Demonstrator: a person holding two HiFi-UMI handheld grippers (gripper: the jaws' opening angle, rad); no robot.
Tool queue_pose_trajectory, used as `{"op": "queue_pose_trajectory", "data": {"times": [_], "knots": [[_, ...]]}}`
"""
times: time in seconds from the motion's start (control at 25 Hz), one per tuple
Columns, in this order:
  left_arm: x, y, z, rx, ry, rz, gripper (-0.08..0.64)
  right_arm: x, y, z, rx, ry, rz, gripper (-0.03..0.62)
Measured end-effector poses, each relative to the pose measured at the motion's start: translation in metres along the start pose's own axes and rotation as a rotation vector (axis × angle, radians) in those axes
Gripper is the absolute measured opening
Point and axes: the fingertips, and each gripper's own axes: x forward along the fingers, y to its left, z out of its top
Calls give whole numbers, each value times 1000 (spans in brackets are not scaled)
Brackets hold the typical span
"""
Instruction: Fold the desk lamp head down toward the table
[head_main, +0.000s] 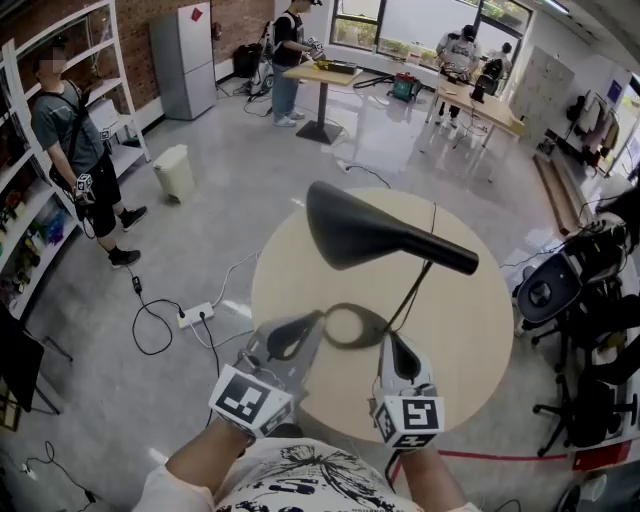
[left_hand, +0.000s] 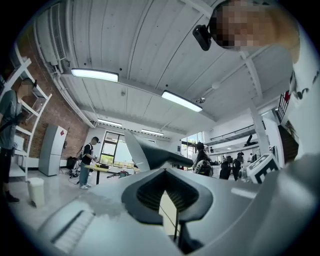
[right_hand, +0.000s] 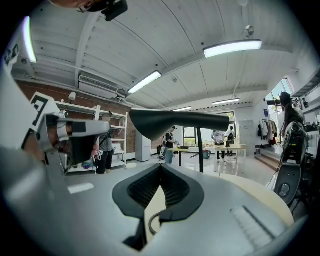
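Black desk lamp head (head_main: 385, 235) hangs level above and just beyond both claw tips. Its thin stem (head_main: 412, 295) slants down to a hoop base (head_main: 374, 326), which lies between the claws on the round wooden table (head_main: 465, 330). Left claw (head_main: 312, 322) points in at the hoop's left side and right claw (head_main: 389, 342) at its right. Each has its jaws pressed together at the tips, gripping nothing (only tabletop and a sliver of lamp show through the pad gaps). Both forearms reach up from below, with the claws angled inward toward each other. Beneath the claws runs the table's near edge; bare tabletop spreads ahead of them and beyond the right claw.
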Motion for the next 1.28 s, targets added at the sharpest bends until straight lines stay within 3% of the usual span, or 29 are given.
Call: {"op": "queue_pose_trajectory", "data": {"times": [0.16,0.44,0.68,0.92,1.28], "knots": [[11,14,34,42,-25,-40,6,26,2,18,-40,39,3,9],[36,51,98,168,-124,12,6,49,13,44,-56,20,28,9],[63,68,135,166,-145,-27,6,58,23,34,-27,47,46,9],[79,84,134,151,-96,-48,6,61,35,31,-56,47,38,9],[84,100,108,103,-76,-21,6,60,30,19,-51,87,17,9]]}}
